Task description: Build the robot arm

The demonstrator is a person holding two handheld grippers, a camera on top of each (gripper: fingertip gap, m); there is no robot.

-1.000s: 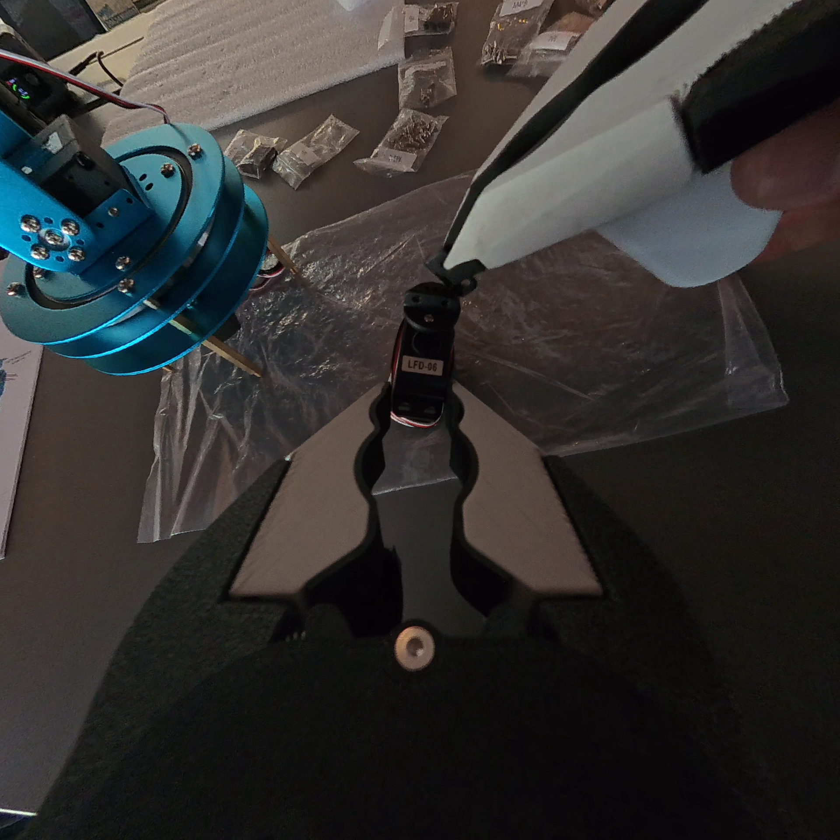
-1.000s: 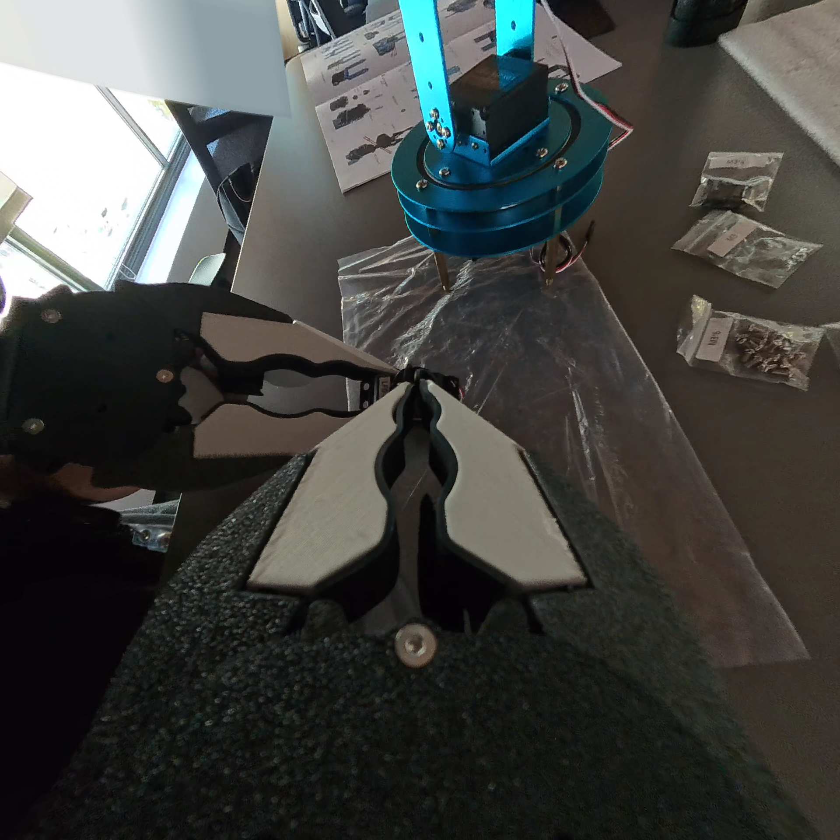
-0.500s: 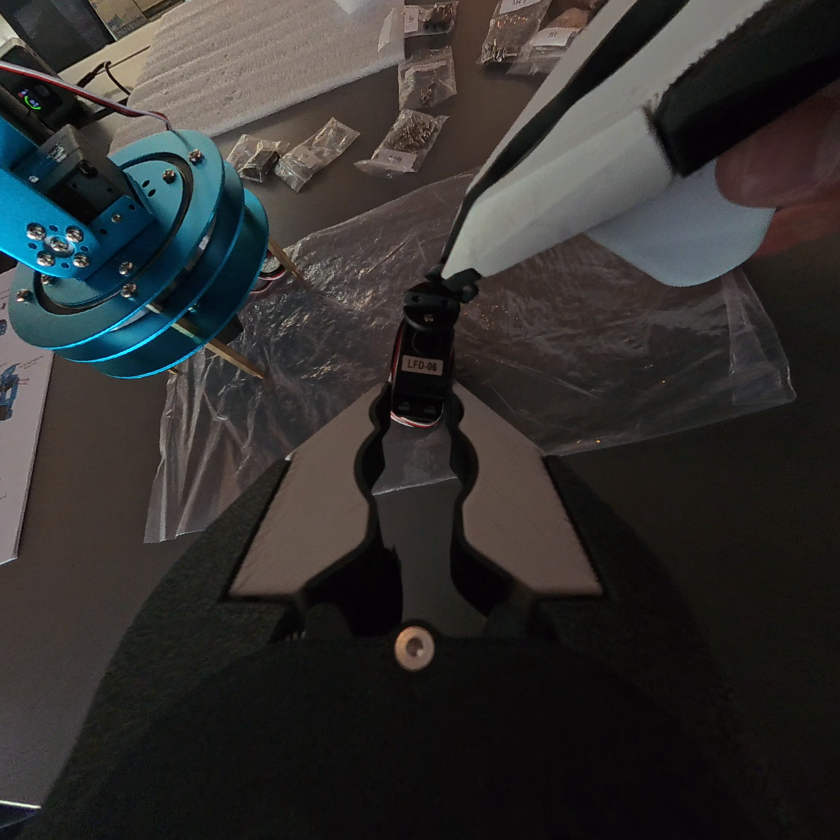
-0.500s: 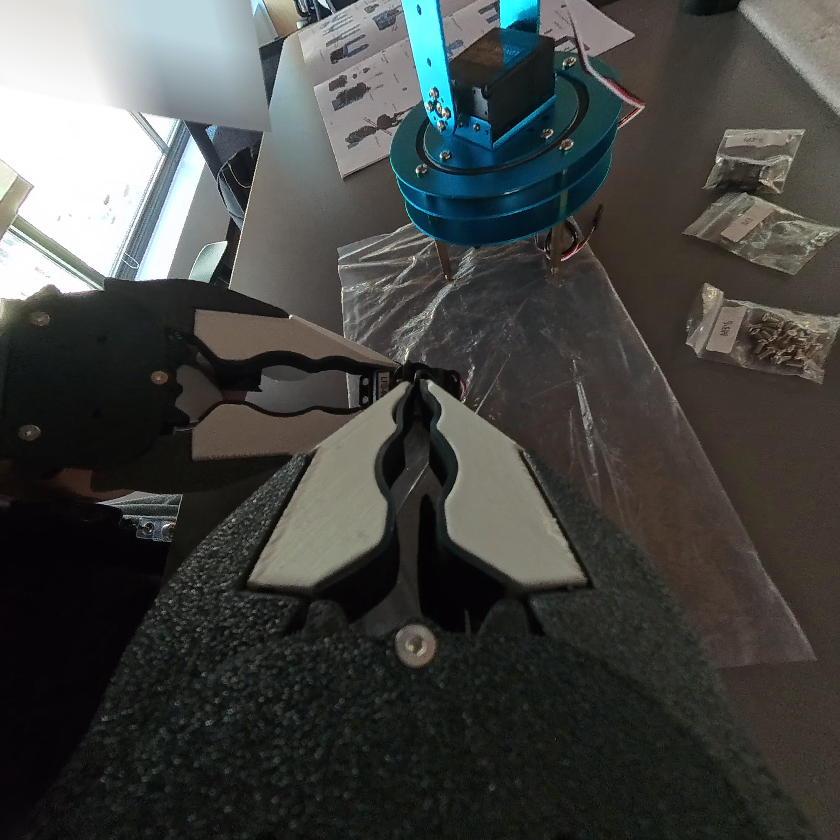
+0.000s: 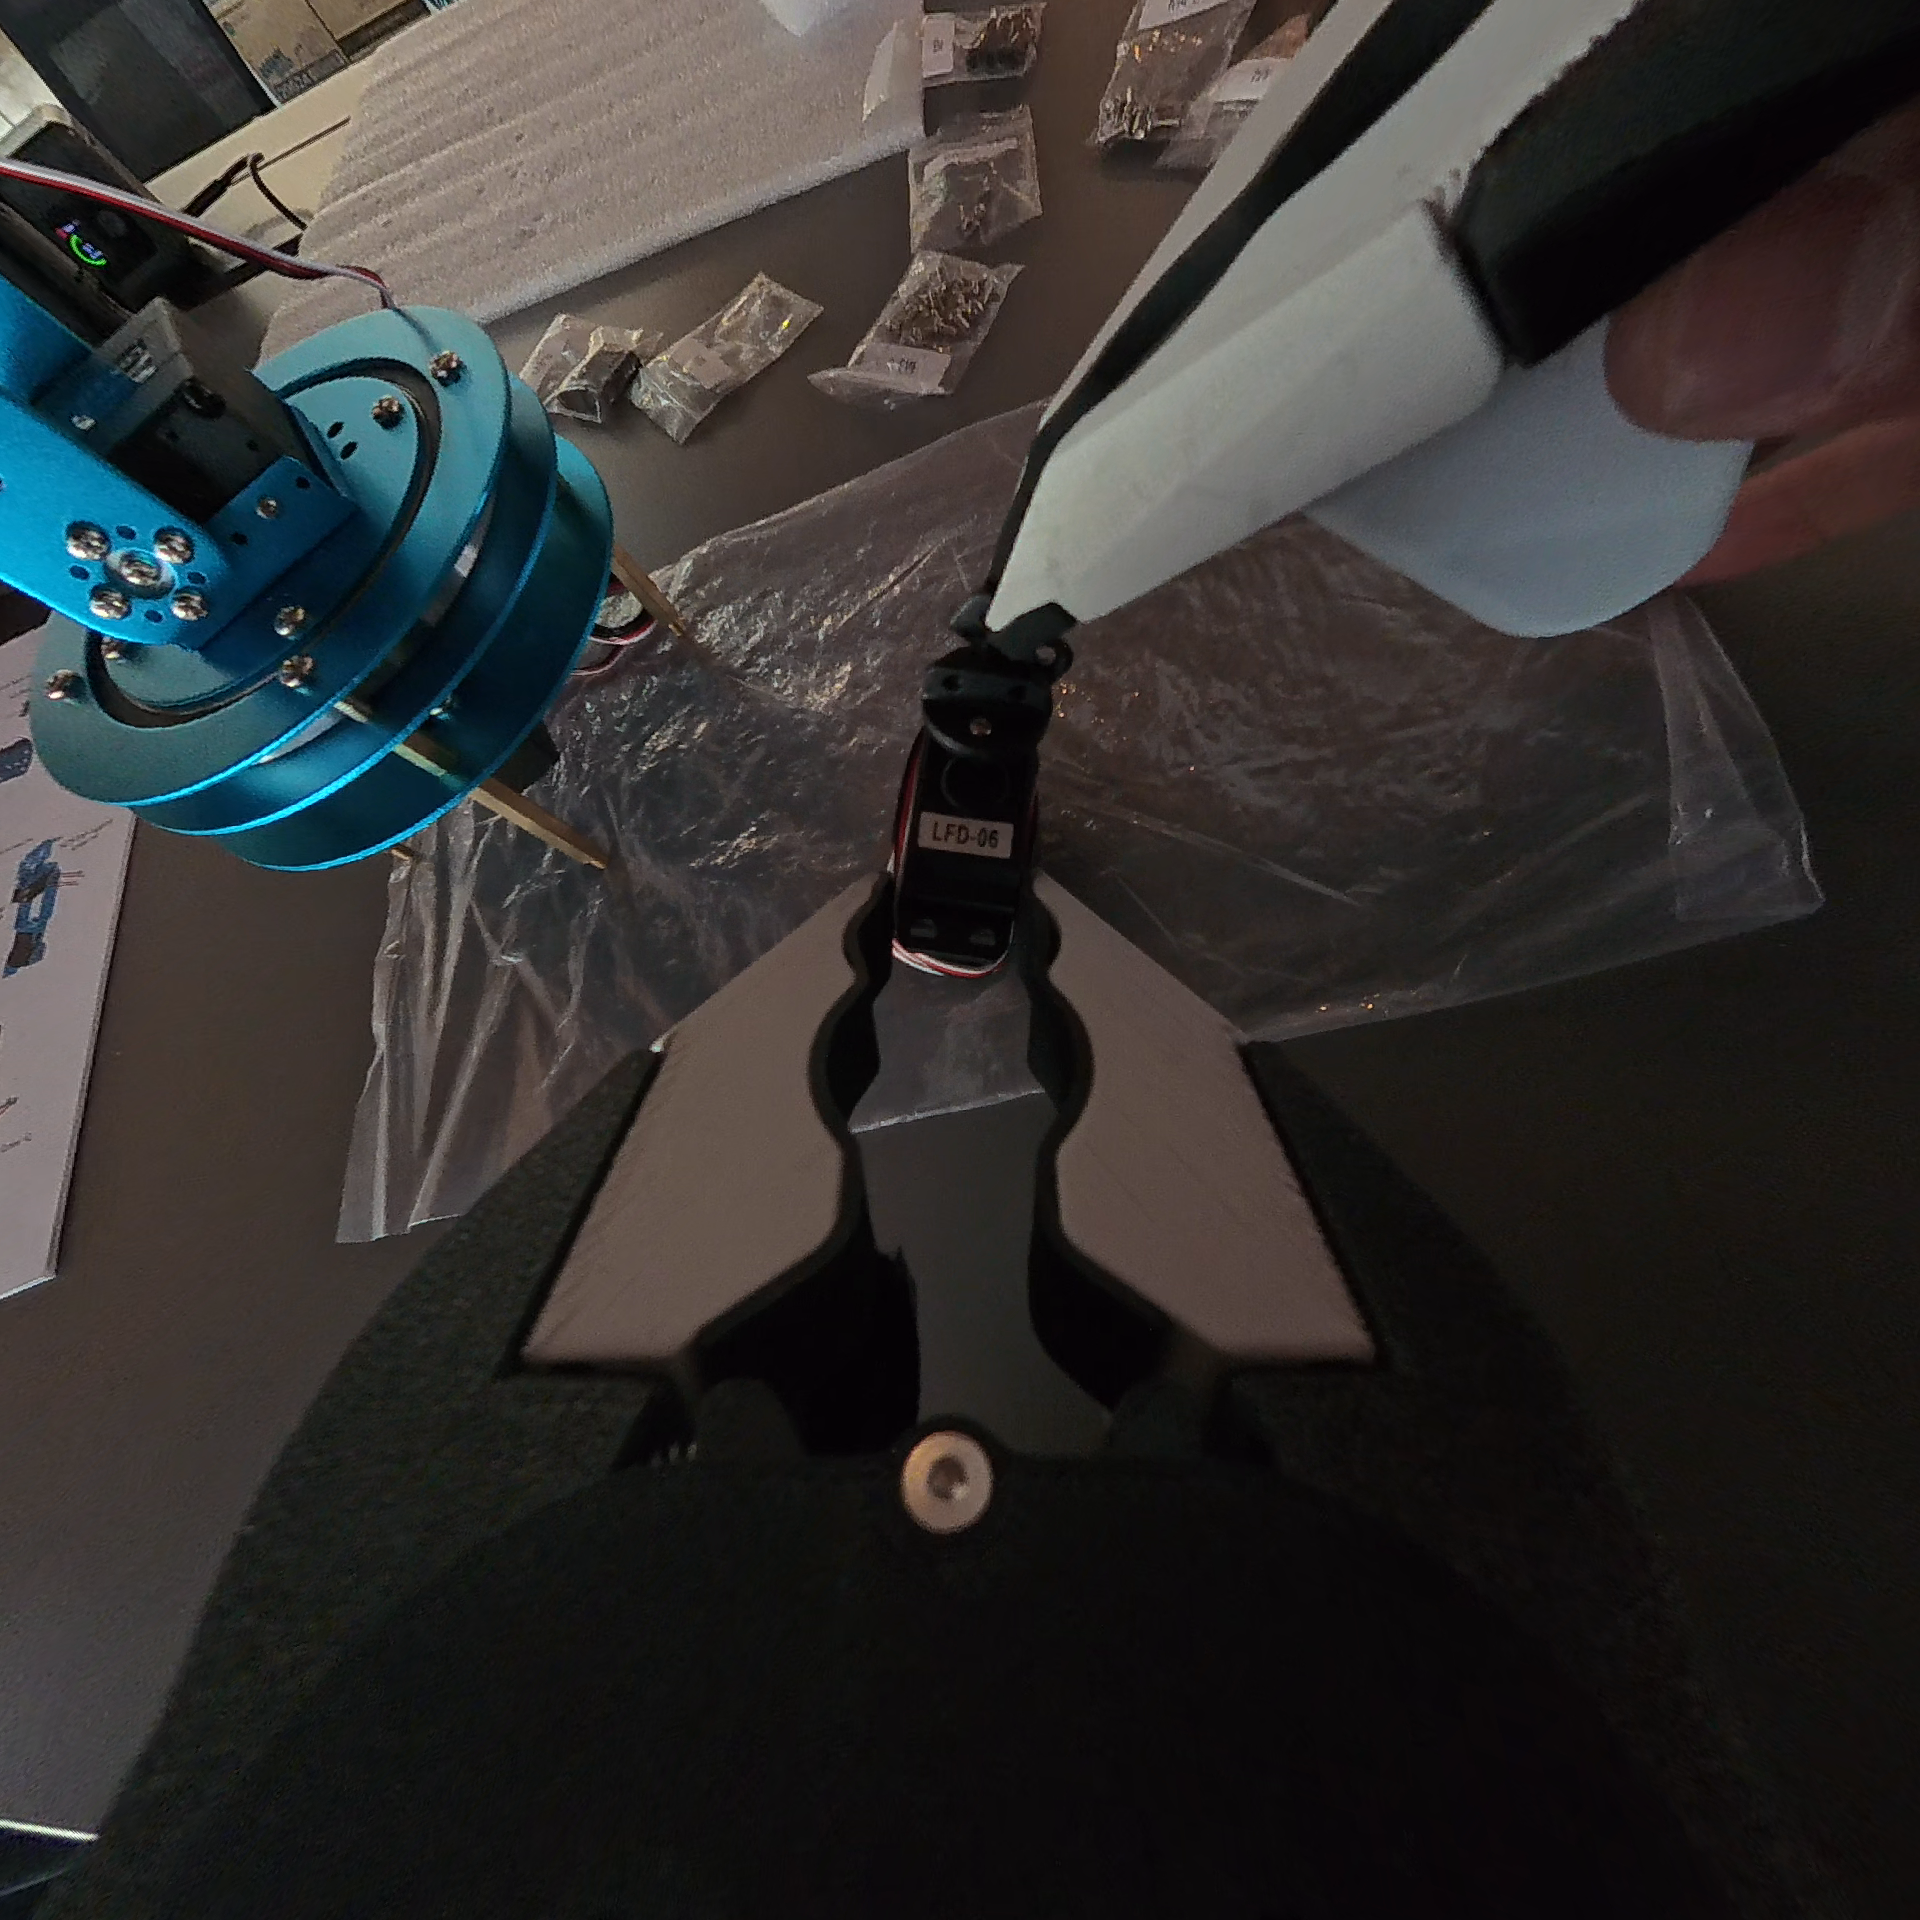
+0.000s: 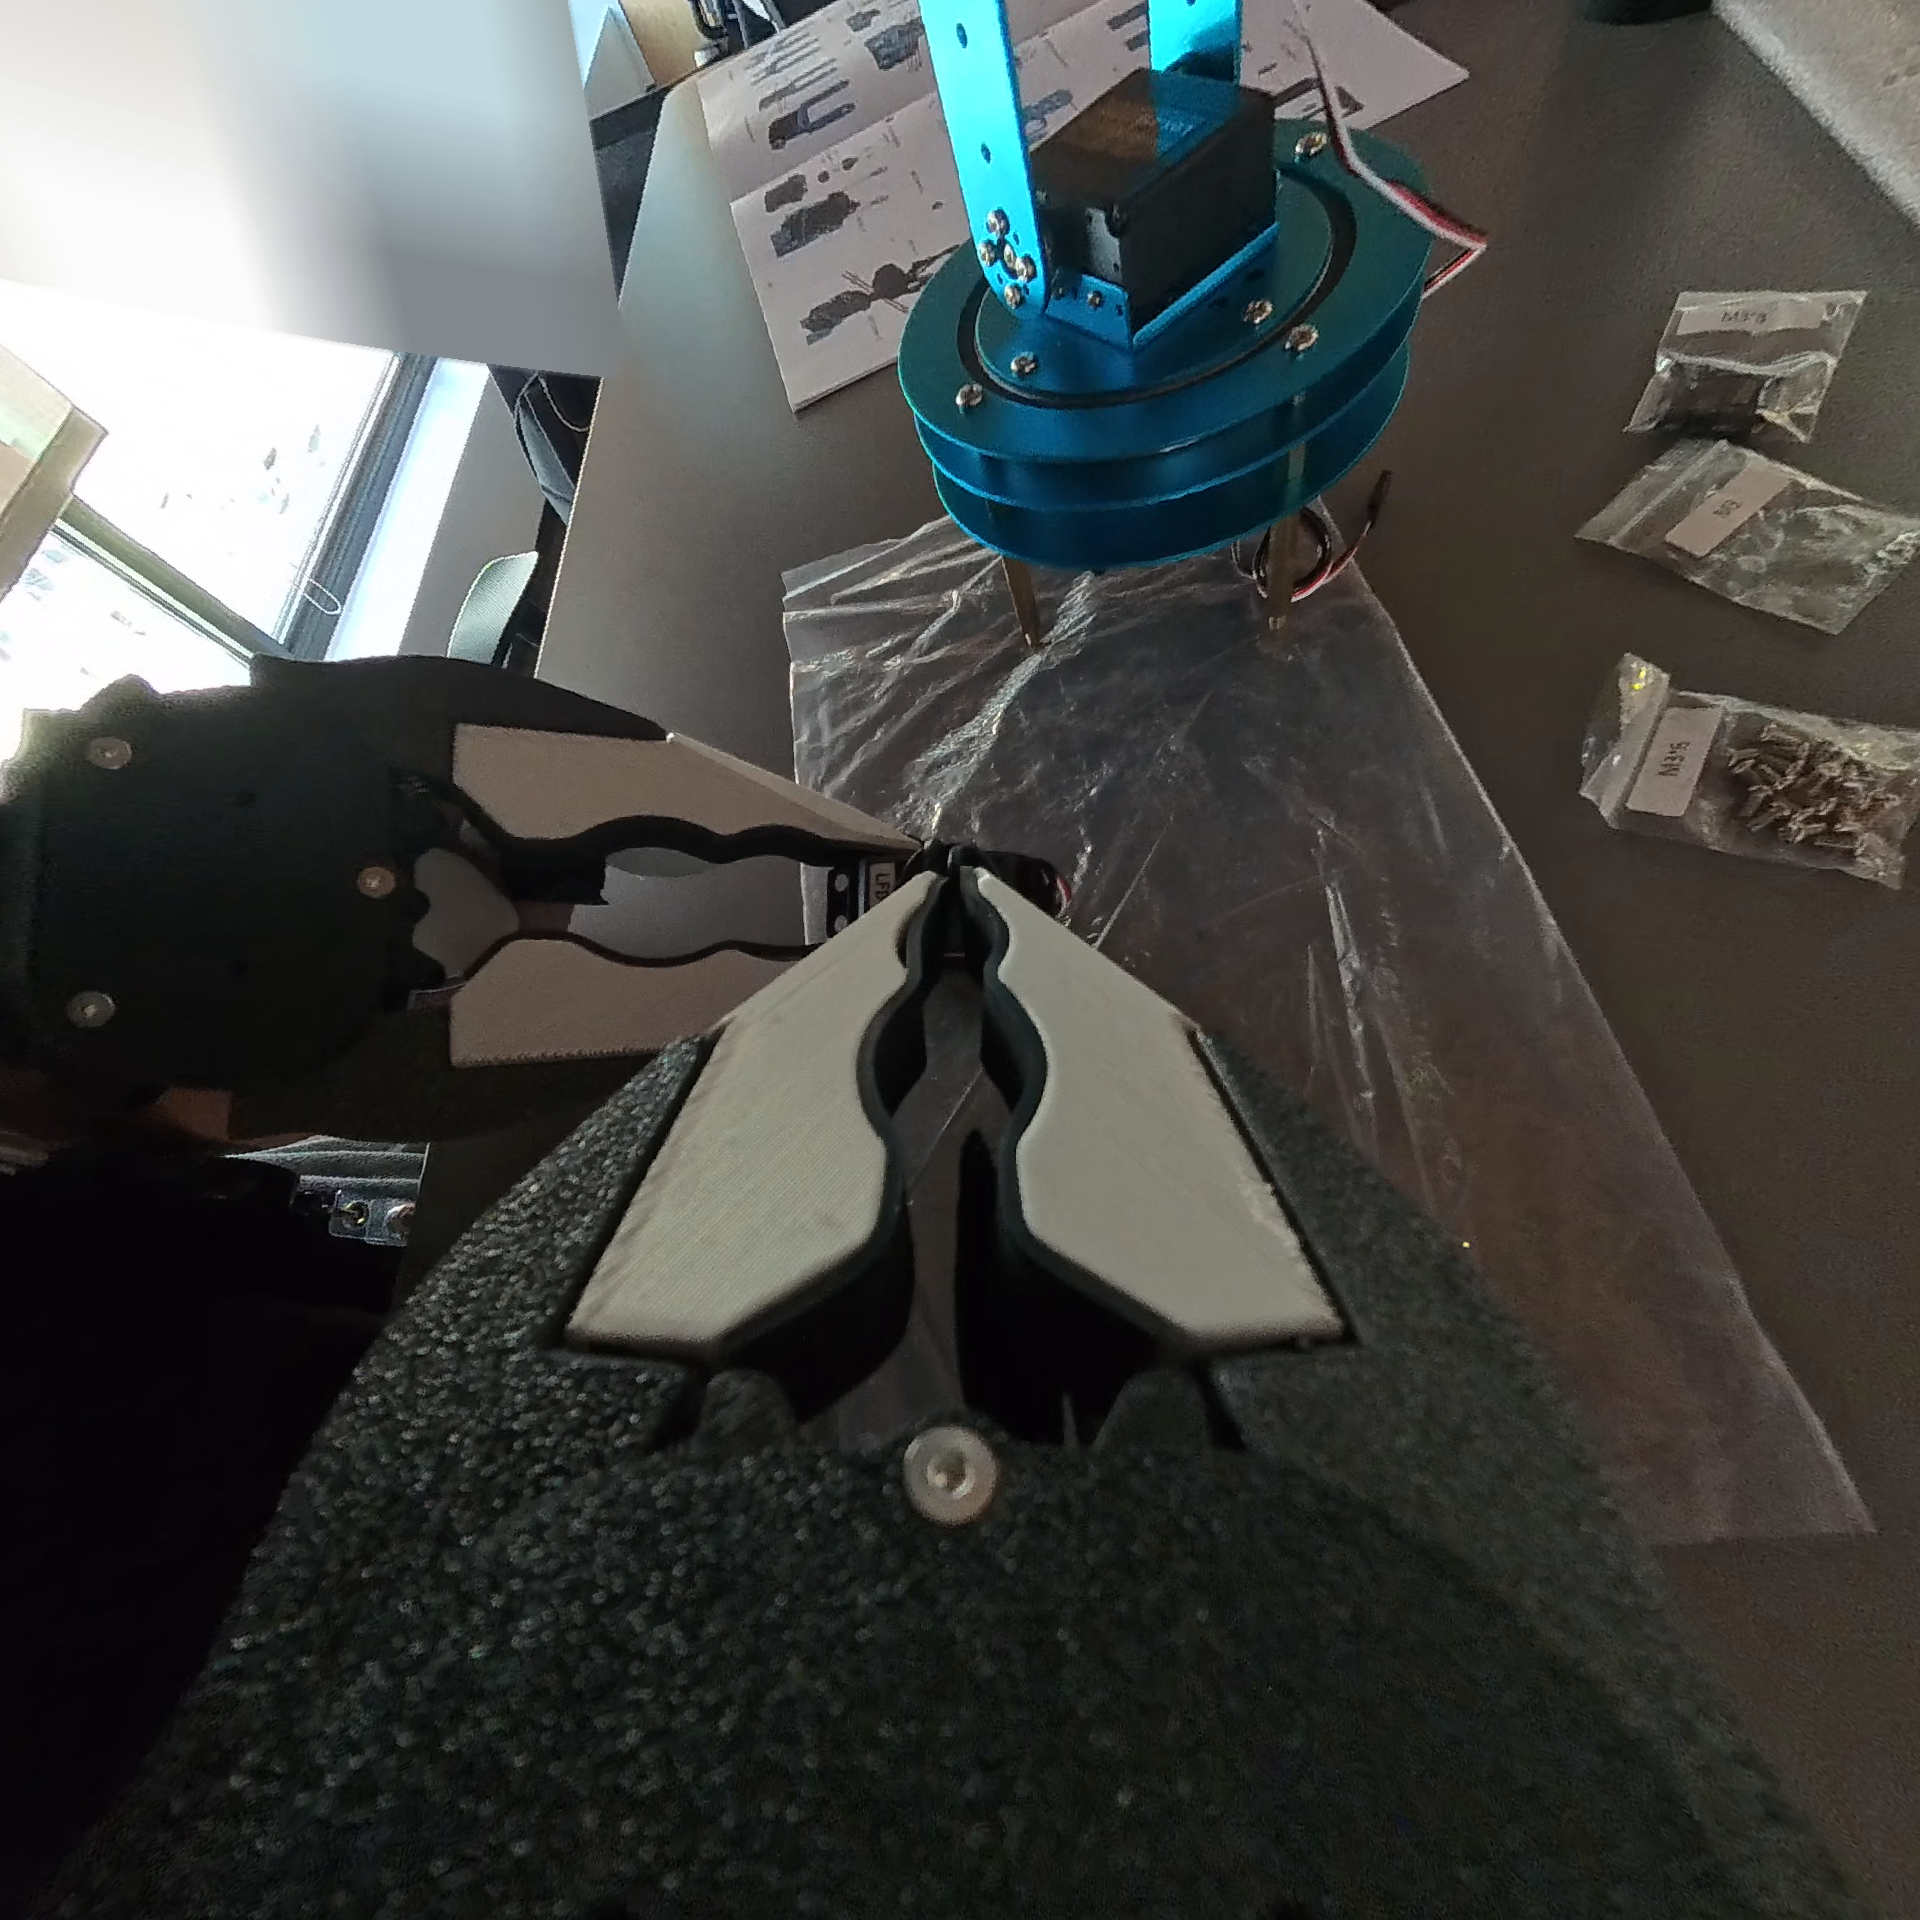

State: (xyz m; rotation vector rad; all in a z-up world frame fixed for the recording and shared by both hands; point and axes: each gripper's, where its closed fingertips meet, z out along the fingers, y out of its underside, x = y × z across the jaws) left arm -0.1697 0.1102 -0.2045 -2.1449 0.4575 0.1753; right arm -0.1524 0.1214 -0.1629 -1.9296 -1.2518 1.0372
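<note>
My left gripper (image 5: 961, 899) is shut on a small black servo (image 5: 966, 810) with a white label and red-white wires, holding it above a clear plastic bag (image 5: 1299, 779). My right gripper (image 6: 951, 878) is shut on a small black horn piece (image 5: 997, 665) at the servo's far end, tip to tip with the left gripper (image 6: 857, 894). The right gripper comes in from the upper right in the left wrist view (image 5: 1013, 613). Only the servo's labelled edge (image 6: 847, 894) shows in the right wrist view.
A blue round robot base (image 6: 1153, 416) with a servo and brass legs stands on the bag's far edge (image 6: 1247, 883); it also shows in the left wrist view (image 5: 312, 623). Small screw bags (image 6: 1756, 769), an instruction booklet (image 6: 831, 208) and a white foam sheet (image 5: 623, 135) lie on the dark table. One gripper's finger ends stand about 5 cm off the other's.
Both grippers keep their hold on the servo and the horn piece. The pair has drifted slightly, so the blue base sits a little differently in both views.
</note>
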